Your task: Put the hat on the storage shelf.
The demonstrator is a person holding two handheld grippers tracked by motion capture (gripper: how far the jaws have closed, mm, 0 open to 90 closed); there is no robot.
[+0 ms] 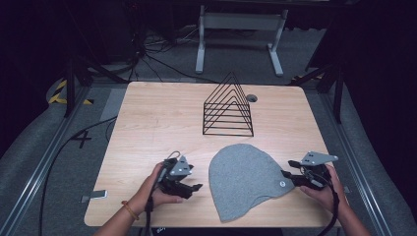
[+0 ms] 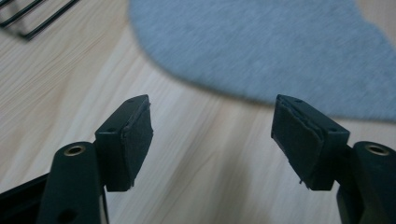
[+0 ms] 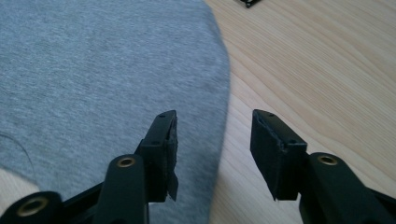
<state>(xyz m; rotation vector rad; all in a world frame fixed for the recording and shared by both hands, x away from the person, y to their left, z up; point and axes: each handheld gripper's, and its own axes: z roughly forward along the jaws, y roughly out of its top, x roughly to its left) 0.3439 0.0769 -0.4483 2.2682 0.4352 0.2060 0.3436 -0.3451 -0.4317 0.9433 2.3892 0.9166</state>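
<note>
Two hand-held grippers are positioned on either side of a grey knit cap [image 1: 242, 179], which lies flat on the near half of the tabletop [image 1: 157, 118], with its rounded crown directed away from the person. A small round badge [image 1: 282, 183] is seen near the cap's right edge.

The left hand-held gripper [image 1: 195, 187] is held just left of the cap, apart from it. In the left gripper view, its jaws are seen spread apart over bare wood, with nothing between the pads [image 2: 135, 140]; the cap's edge [image 2: 261, 51] lies beyond the tips.

The right hand-held gripper [image 1: 286, 175] is placed at the cap's right edge, close to the badge. In the right gripper view, its jaws are parted; one pad [image 3: 168, 149] is seen over the grey fabric [image 3: 102, 79] and the other over wood, with the cap's edge running between them. The pads are not pressed on the fabric.

A black wire rack [image 1: 228, 108], triangular in outline, stands on the far half of the tabletop, well apart from the cap.
</note>
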